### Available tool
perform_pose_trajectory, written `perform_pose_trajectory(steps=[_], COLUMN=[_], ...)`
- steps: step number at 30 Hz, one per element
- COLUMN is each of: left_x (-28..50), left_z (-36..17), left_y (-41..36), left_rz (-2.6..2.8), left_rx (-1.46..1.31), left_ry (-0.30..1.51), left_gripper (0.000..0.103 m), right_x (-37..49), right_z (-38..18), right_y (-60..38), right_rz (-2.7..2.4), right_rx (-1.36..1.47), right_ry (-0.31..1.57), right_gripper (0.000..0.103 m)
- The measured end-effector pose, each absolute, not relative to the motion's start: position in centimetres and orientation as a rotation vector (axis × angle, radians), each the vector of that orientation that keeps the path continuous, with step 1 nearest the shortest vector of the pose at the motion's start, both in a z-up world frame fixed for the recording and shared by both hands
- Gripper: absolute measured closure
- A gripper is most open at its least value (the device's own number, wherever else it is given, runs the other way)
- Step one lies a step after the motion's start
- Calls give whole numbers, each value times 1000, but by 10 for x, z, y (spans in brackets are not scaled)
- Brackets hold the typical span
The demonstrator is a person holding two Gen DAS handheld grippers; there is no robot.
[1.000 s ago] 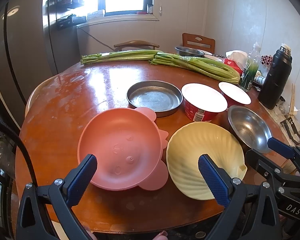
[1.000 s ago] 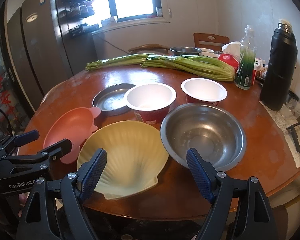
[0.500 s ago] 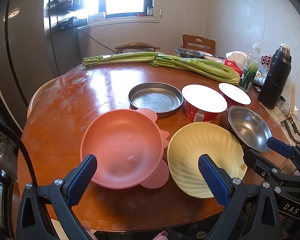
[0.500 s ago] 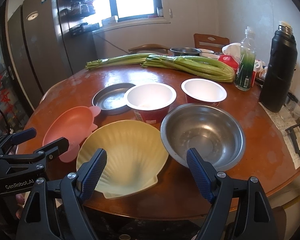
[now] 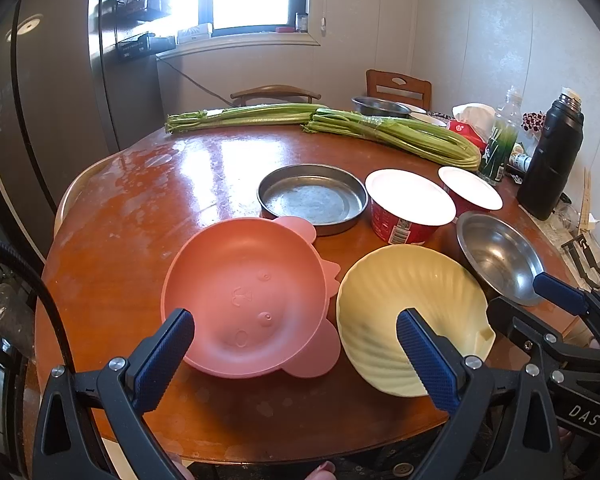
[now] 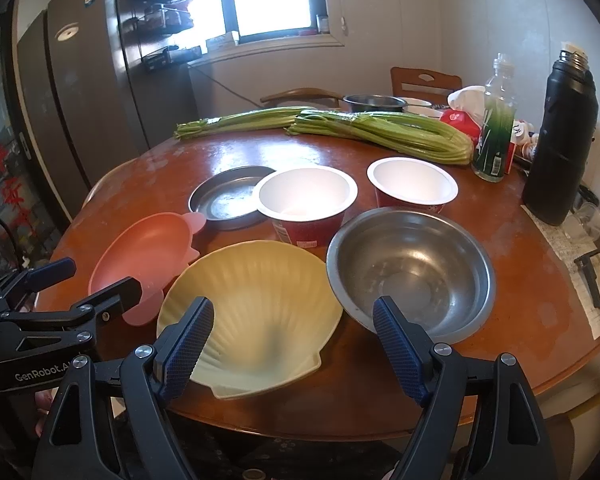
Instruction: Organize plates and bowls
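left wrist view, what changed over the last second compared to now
Little changed. The left gripper drifted slightly, so the pink bowl and yellow shell plate sit a touch further right in its view. Nothing was grasped or released: both it and the right gripper stayed open and empty. All dishes kept their places on the table.

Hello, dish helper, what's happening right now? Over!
Both hand-held grippers, left and right, open, holding nothing. Pink bowl and yellow shell dish unstacked on table. Nothing blocking them.
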State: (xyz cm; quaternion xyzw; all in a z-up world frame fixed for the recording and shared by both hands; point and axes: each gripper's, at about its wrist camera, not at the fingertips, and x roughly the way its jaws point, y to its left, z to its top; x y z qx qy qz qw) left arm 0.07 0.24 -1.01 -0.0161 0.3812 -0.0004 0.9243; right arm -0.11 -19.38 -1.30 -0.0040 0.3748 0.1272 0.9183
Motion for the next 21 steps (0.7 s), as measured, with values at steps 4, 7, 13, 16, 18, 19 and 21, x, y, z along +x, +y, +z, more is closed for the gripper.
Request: perform_pose_trajectory(steps=[4,7,13,16,18,19,21], left_x=[2,3,3,2,2,2,1], left_z=[-10,-10,-10,-8,-9,-10,-11], left_y=[5,7,20,36,50,59,72], left_rz=[1,4,28,67,102,125,155], left_rx=[-38,-43,-59,-84,-107,-122,-145], left_ry=[786,788,787,790,796,803,810], left_gripper=[1,1,1,1,1,1,1], right_x=[1,3,11,19,27,31,40], right_z=[-11,-8,3,9,16,18,22], right_y=[-191,-187,-170,-156,-144,-140,-124], right_rz=[266,281,324,357,402,415,474], right_rx=[-18,-14,-38,-64,-78,-84,-107], right_ry=[775,772,754,744,743,742,747], right_gripper=[20,20,20,20,20,20,20])
